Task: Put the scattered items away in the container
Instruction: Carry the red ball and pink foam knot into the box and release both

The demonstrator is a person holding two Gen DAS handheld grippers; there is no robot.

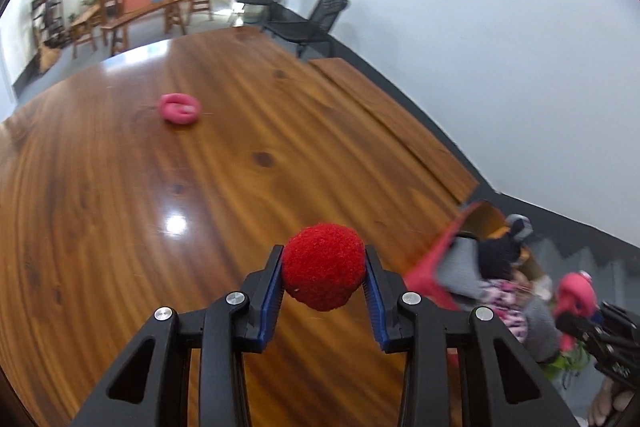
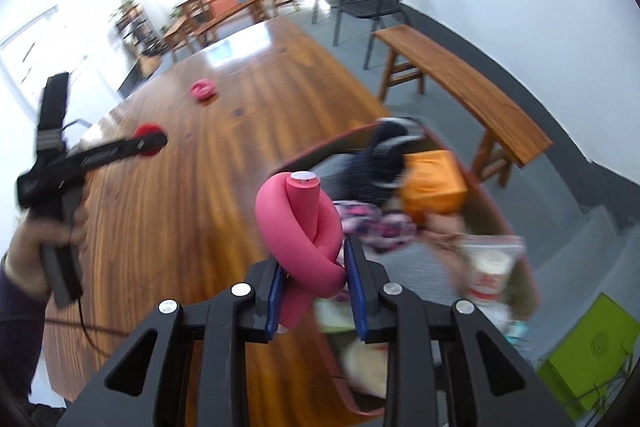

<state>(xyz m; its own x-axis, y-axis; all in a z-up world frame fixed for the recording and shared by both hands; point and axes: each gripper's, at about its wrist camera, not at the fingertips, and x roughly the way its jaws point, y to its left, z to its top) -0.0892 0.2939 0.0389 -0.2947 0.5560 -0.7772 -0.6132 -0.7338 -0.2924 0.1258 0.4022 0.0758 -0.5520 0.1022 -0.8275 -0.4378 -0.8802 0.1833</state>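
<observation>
Left hand-held gripper clamps a red ball; right hand-held gripper clamps a pink knot. Release both only once above the box on the right.

red fuzzy ball, pink knotted tube, streaky brown table.

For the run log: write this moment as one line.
left gripper: shut on red pom-pom | right gripper: shut on pink foam knot | container: part full | second pink knot: on table
</observation>
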